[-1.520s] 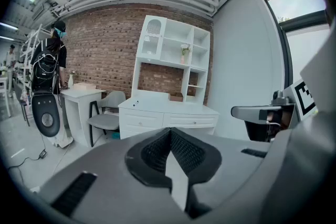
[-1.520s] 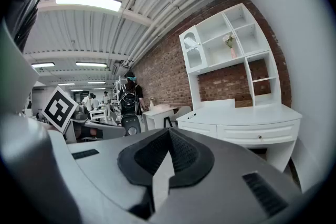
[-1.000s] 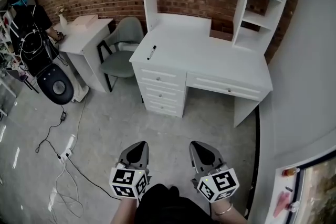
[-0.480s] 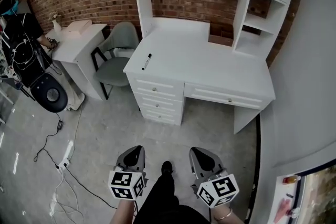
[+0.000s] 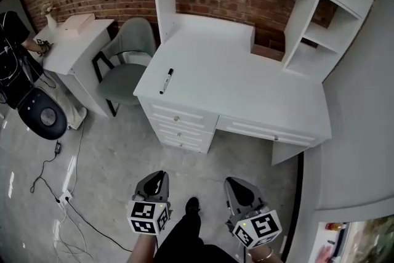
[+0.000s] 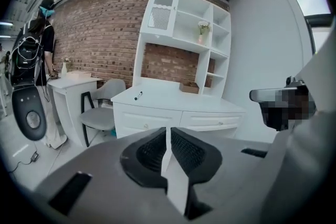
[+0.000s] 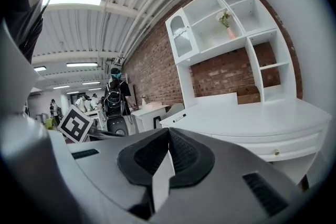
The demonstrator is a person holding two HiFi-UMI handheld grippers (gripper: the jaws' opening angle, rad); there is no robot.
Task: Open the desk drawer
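A white desk (image 5: 234,80) with a shelf unit stands against the brick wall. Under its top, a stack of small drawers (image 5: 181,125) sits at the left and a wide drawer (image 5: 261,131) with a small knob (image 5: 275,138) at the right; all are closed. My left gripper (image 5: 158,177) and right gripper (image 5: 236,184) hover low over the floor, well short of the desk, both shut and empty. In the left gripper view the jaws (image 6: 168,132) point at the drawers (image 6: 149,122). In the right gripper view, the wide drawer's knob (image 7: 276,152) shows right of the jaws (image 7: 169,135).
A black marker (image 5: 166,80) lies on the desktop. A grey chair (image 5: 126,64) and a small white table (image 5: 71,46) stand left of the desk. Cables (image 5: 61,194) trail over the floor at the left. The person's shoe (image 5: 192,205) is between the grippers.
Both grippers have moved forward towards the desk, which now looks larger and closer in the head view. Their jaws stay shut.
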